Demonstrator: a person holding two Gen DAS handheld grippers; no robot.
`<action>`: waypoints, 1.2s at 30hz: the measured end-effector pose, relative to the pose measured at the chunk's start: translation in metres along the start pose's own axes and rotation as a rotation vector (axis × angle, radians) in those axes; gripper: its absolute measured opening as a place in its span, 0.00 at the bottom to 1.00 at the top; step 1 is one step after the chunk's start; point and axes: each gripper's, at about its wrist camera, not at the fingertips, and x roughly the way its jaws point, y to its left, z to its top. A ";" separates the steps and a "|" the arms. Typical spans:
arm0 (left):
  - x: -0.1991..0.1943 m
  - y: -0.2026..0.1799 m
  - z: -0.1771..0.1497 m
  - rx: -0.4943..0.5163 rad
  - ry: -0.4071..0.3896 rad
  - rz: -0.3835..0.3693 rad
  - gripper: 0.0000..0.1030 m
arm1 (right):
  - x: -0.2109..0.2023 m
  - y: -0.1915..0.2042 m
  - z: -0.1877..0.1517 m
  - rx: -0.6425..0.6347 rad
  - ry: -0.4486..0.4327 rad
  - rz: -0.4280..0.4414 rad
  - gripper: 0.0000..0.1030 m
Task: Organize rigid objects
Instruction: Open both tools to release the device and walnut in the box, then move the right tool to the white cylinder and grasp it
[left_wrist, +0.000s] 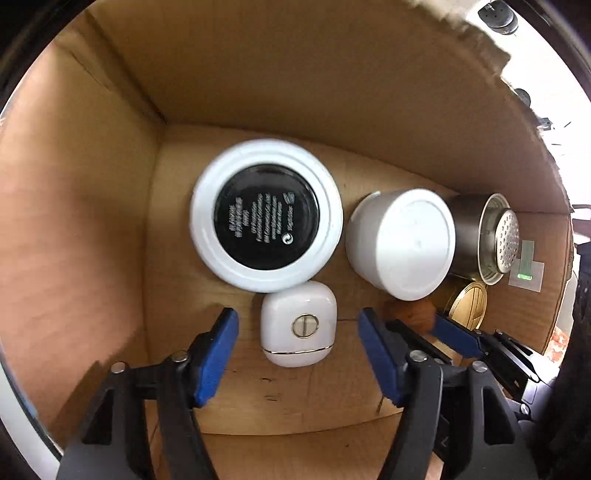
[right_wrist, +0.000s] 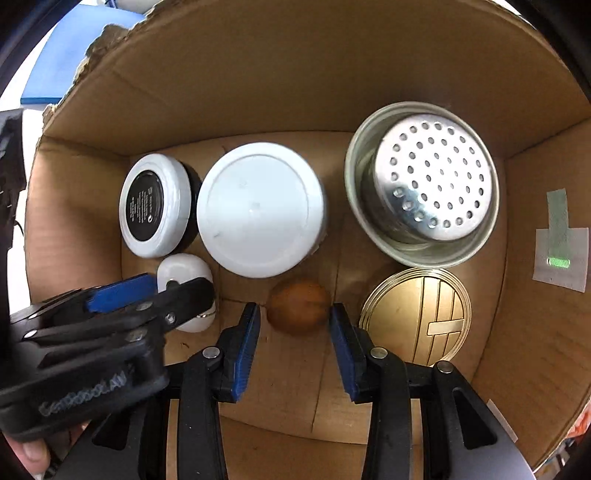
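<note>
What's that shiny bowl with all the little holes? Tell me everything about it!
The metal strainer bowl is round and silvery, and looks like polished steel. A tall smooth rim rings a domed middle part dotted with many small round holes. It rests on the floor of the cardboard box, near the back wall and toward the right side. The white tub stands to its left and the gold disc lies just in front. In the left wrist view the tub seems to press against it. No tongs touch it.

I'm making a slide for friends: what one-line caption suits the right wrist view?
Right gripper closed on a brown ball inside a cardboard box, beside a gold disc.
</note>
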 end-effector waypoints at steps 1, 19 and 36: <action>-0.004 0.000 -0.001 0.003 -0.006 -0.005 0.73 | -0.001 0.000 -0.001 0.005 -0.003 0.000 0.46; -0.093 -0.033 -0.082 0.091 -0.207 0.128 1.00 | -0.066 -0.006 -0.069 -0.034 -0.095 -0.126 0.95; -0.156 -0.096 -0.158 0.131 -0.377 0.155 1.00 | -0.179 -0.056 -0.159 -0.020 -0.216 -0.036 1.00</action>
